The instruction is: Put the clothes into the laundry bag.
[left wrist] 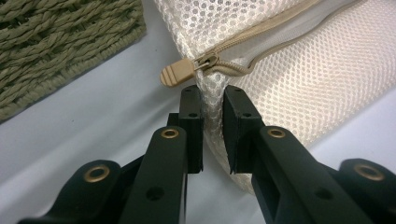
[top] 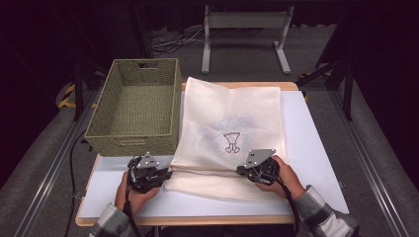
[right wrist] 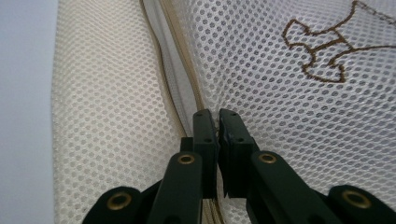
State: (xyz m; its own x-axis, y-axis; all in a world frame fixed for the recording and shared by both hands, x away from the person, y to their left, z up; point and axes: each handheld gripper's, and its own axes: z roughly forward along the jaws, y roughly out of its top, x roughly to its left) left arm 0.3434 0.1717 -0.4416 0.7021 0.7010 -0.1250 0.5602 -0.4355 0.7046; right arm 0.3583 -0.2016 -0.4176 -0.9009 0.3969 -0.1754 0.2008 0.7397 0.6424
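Note:
A cream mesh laundry bag (top: 232, 118) lies flat on the white table (top: 311, 148), with a small brown emblem (top: 231, 142) stitched on it. Its zipper (right wrist: 175, 60) runs along the near edge, and the tan zipper pull (left wrist: 177, 73) sits at the bag's left corner. My left gripper (top: 168, 173) is shut on the mesh (left wrist: 303, 79) just below that pull, with fabric pinched between its jaws (left wrist: 213, 95). My right gripper (top: 239, 170) is shut on the bag's upper layer beside the zipper line (right wrist: 218, 119), near the emblem (right wrist: 322, 46).
An empty olive woven basket (top: 136, 106) stands at the table's back left, touching the bag's left side; its wall (left wrist: 56, 42) is close to my left gripper. Bare table lies right of the bag and along the front edge.

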